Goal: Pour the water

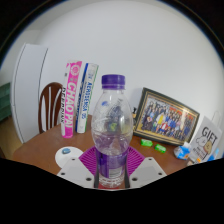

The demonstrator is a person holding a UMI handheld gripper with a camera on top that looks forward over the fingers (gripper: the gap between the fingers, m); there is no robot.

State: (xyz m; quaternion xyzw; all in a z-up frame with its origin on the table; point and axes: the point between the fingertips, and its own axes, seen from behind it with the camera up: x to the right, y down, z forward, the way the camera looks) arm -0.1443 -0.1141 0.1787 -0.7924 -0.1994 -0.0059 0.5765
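A clear plastic water bottle (111,125) with a purple cap (112,81) stands upright between my two fingers, filling the middle of the gripper view. My gripper (111,165) is shut on the bottle, with both purple pads (92,160) pressed against its lower body. The bottle's base is hidden behind the fingers. No cup or other vessel for water is in sight.
A brown wooden table (45,148) lies beneath. Behind the bottle stand upright books (73,98), a framed group photo (166,117) and a white gift box (207,135). Small green objects (151,144) lie by the frame. A chair back (50,102) shows beyond the table.
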